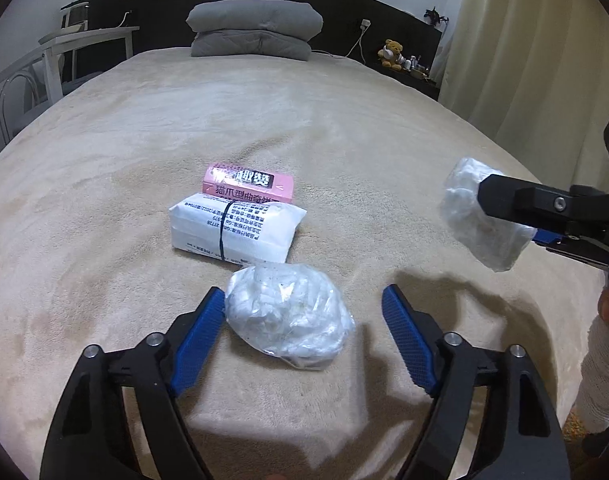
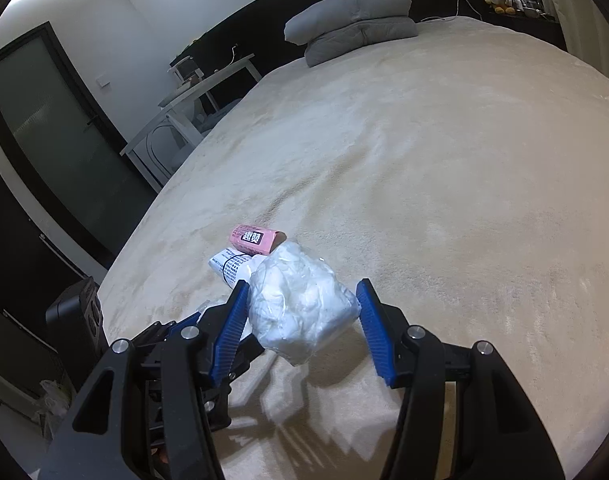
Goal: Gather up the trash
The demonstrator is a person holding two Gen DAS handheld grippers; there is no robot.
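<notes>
— Grippers first, going left to right: how does the left gripper [image 1: 304, 308] stand?

— Its blue-padded jaws are spread wide over the beige plush bed [image 1: 104, 184], released, holding nothing. A crumpled clear plastic bag stuffed with white tissue [image 1: 288, 316] lies between the fingers, touching the left pad [image 1: 200, 340], apart from the right one.

— And beyond that bag?

— Just behind it lies a white wrapped packet with black print and a dark band [image 1: 236, 228], and a pink printed carton [image 1: 250, 186] rests against the packet's far side.

— What about the right gripper [image 2: 302, 314]?

— It is lifted above the bed and carries a second wad of white tissue in clear plastic [image 2: 300, 304]. The left pad [image 2: 232, 328] presses it; the right pad looks slightly apart from it, so the grip seems loose.

— Farther back?

— Two stacked grey pillows [image 1: 256, 34] lie at the headboard, and a small brown teddy bear [image 1: 392, 53] sits to their right.
</notes>
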